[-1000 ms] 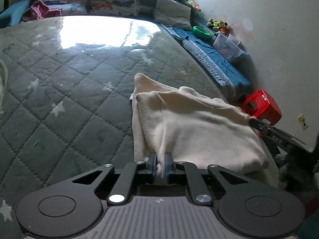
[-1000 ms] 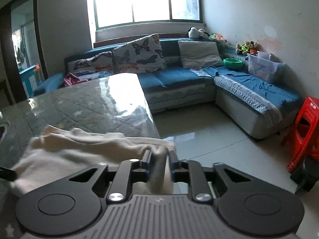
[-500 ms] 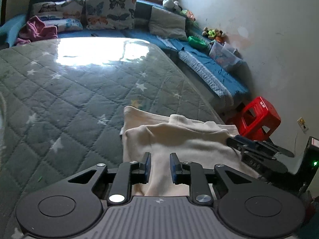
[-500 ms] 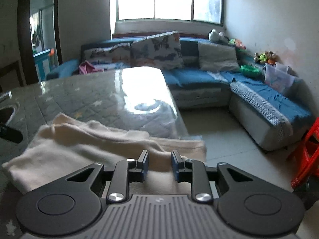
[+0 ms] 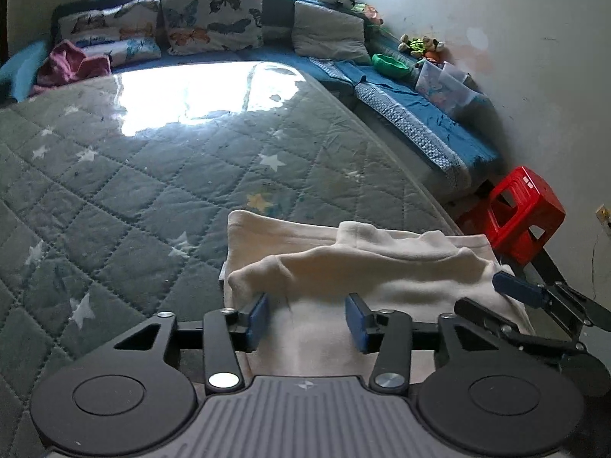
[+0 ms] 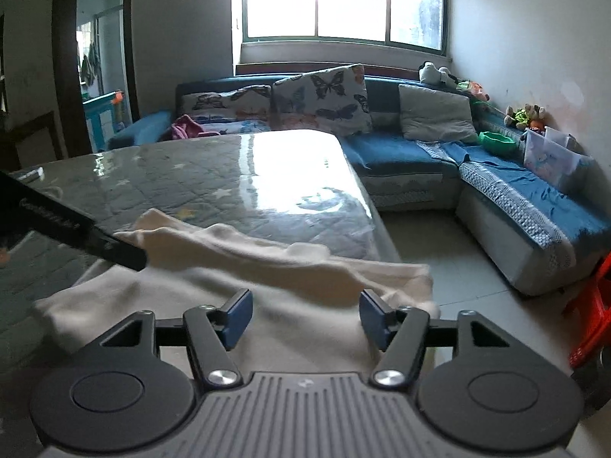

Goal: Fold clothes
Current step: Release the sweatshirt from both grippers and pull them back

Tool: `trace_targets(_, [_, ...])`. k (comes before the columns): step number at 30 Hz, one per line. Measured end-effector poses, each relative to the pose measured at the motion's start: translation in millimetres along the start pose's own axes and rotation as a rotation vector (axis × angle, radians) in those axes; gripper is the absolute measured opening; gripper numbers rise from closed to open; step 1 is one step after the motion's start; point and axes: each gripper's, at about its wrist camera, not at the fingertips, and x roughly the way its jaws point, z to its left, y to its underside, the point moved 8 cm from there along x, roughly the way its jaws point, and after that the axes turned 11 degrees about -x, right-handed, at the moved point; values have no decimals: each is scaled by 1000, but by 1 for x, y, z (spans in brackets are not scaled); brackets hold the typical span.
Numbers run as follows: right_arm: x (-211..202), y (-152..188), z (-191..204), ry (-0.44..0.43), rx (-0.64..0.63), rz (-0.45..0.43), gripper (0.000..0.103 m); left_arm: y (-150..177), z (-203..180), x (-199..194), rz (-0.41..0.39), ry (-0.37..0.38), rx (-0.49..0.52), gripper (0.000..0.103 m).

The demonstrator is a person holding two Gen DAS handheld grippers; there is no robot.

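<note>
**Both grippers let go of the folded garment**

Low in the left wrist view, the left gripper has its jaws spread about halfway; they have just been opening, and the cream garment lies loose under the gap, with neither blue pad pressing it. A second ago those pads were pinched shut on its near edge. The right gripper, bottom centre of its own view, has likewise just been opening and stands wider still, with cloth beneath but nothing clamped.

Just beyond the fingers, the garment sits in the lower middle of both frames as a layered stack: a rolled upper fold rests across a flatter lower layer, near the right edge of the quilted table cover. This release suggests that one fold is now laid down, and the next grasp will probably need a fresh edge.

Farther off, upper frame, stand the blue sofa and butterfly cushions, and at right the red stool.
</note>
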Motion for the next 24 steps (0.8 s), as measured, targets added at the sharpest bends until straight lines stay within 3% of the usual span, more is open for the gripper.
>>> trace_targets(2, [-9,2,5,1,2,-10,77,4,0,-8,-12,-1,22,54])
trace_targets(10, [-53,19,21,19,26,-58,78,36,13,-44,-81,-36,127,54])
trace_targets(20, [-59,40,31,63,13,-38,76,53,27,-45,-69,-58,102,56])
trace_targets(24, [-64,29,32,90,17,-73,77,52,27,-56,-90,-60,89,67])
